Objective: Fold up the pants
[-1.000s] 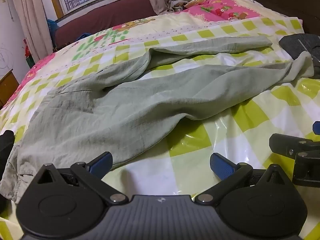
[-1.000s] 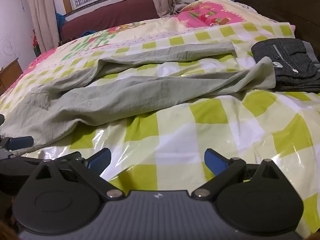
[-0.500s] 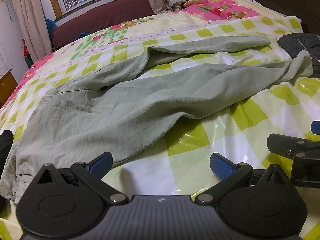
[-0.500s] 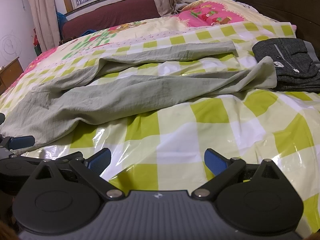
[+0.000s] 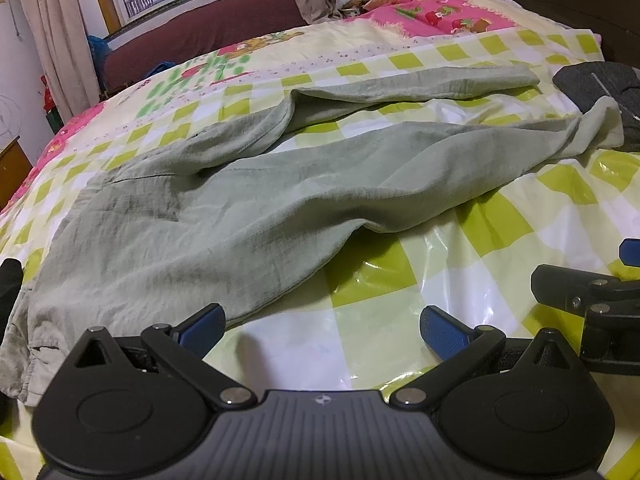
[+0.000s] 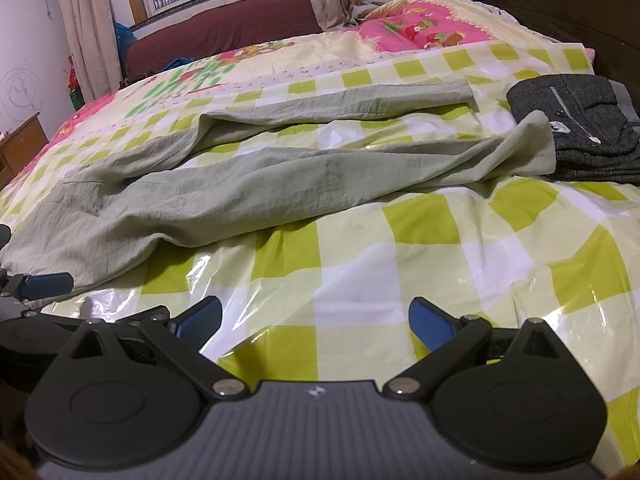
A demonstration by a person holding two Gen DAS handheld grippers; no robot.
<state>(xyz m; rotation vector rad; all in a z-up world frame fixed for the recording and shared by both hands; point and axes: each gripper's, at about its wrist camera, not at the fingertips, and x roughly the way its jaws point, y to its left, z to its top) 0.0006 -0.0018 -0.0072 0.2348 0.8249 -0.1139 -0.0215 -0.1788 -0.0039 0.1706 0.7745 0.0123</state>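
Pants (image 5: 248, 216) unfolded across bed (image 5: 500, 216), legs splayed. Left gripper (image 5: 320, 326), right gripper (image 6: 316, 322) both agape, empty. Your risk: near cuff overlaps dark clothes (image 6: 580, 128); lifting may drag them.

The bed (image 6: 400, 272) bears green pants (image 6: 248, 188) and dark folded clothes (image 6: 576, 132).

Pants (image 5: 248, 216) — matt, crinkled woven cloth; checked sheet (image 5: 472, 280) beneath, glossy plastic-looking film; at two o'clock, dark folded garment (image 6: 576, 132) — coarse knit.
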